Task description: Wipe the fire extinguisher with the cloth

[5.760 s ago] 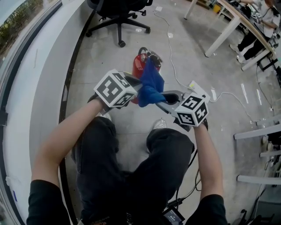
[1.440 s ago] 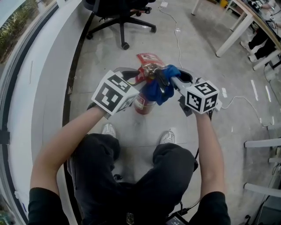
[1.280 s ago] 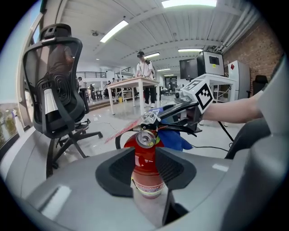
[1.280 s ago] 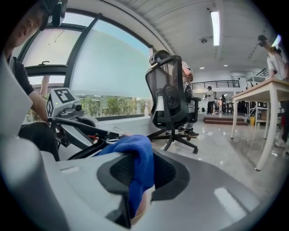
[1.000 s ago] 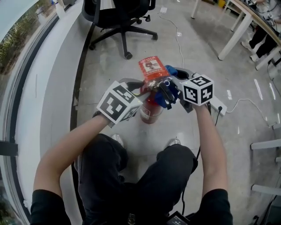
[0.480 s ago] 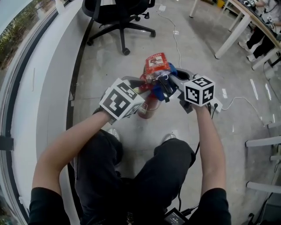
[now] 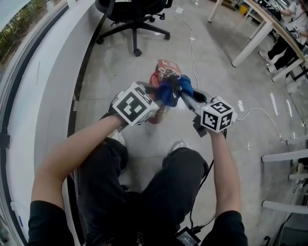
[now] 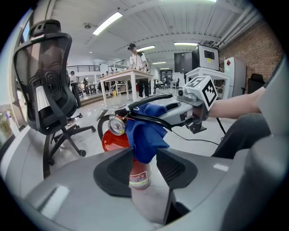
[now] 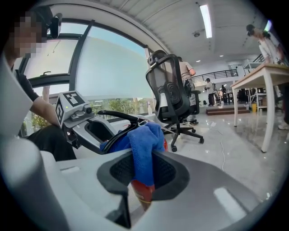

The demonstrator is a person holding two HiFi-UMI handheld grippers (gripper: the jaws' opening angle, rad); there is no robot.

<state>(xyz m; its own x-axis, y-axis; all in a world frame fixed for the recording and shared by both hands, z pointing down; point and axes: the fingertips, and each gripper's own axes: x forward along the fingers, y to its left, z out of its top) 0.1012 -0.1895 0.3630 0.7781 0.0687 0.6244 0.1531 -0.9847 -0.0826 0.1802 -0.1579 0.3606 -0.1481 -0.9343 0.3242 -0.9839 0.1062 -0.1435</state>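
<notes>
Head view puts the fire extinguisher [image 7: 154, 80] upright on the floor [image 7: 120, 57], just beyond your feet and nearer than the office chair [image 7: 130, 9]. The blue cloth [image 7: 168, 91] lies bunched over its valve head and handle, hanging a little down the red body. The right gripper [image 9: 142, 171] has its jaws clenched on that cloth and comes in from the right. The left gripper [image 8: 145, 168] comes in from the left with its jaws released. They have just been opening, and the extinguisher's body and the cloth's hanging end stand between them without the pads pressing.

By my reading you are mid-wipe. The head is being rubbed now, while the lower cylinder shows no cloth on it and probably remains to do.

Nearly six seconds ago the cloth hung between both grippers in front of the extinguisher, not over its head. Since half a second ago your right gripper has drawn back toward you, dragging the cloth over the head, and the left gripper has stayed close beside the body.
</notes>
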